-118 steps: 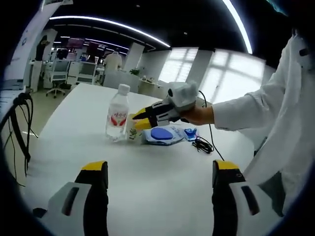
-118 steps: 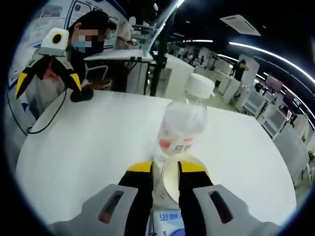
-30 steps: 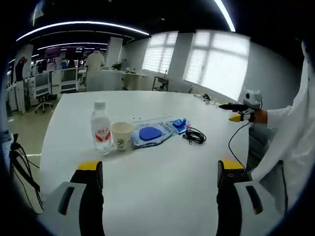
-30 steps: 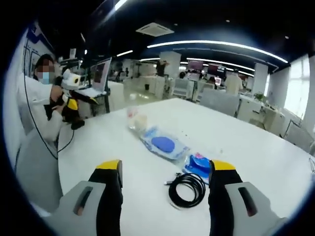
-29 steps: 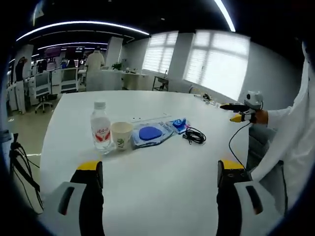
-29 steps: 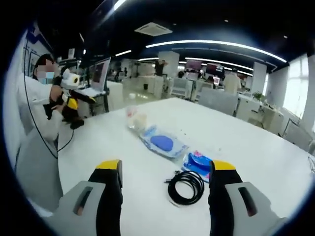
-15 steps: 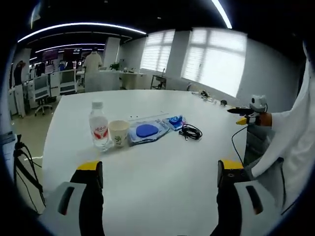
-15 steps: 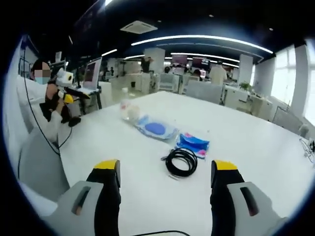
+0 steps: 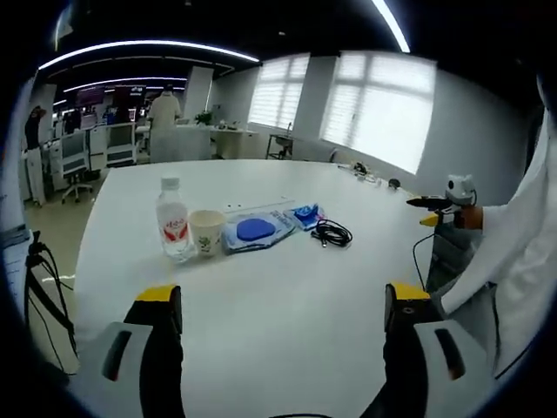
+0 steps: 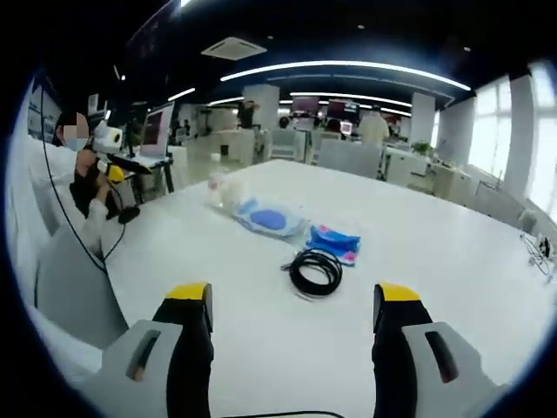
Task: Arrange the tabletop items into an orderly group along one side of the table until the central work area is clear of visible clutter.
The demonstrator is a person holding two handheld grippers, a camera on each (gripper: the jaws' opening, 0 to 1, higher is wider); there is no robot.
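Office desks [image 9: 113, 144], chairs [image 9: 74, 161] behind; bright blinded windows [image 9: 383, 117].

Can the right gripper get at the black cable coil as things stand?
Probably yes. In the right gripper view the black cable coil lies straight ahead of the open right gripper, with bare table between them and nothing on top of it.

A white table [image 9: 261, 296] is carrying a row of things well ahead of the fingers [image 9: 161, 300]: a water bottle [image 9: 172, 219], a paper cup [image 9: 207, 232] touching it, a clear packet with a blue disc [image 9: 253, 232], a small blue packet [image 9: 305, 213], and a coiled black cable [image 9: 332, 232].
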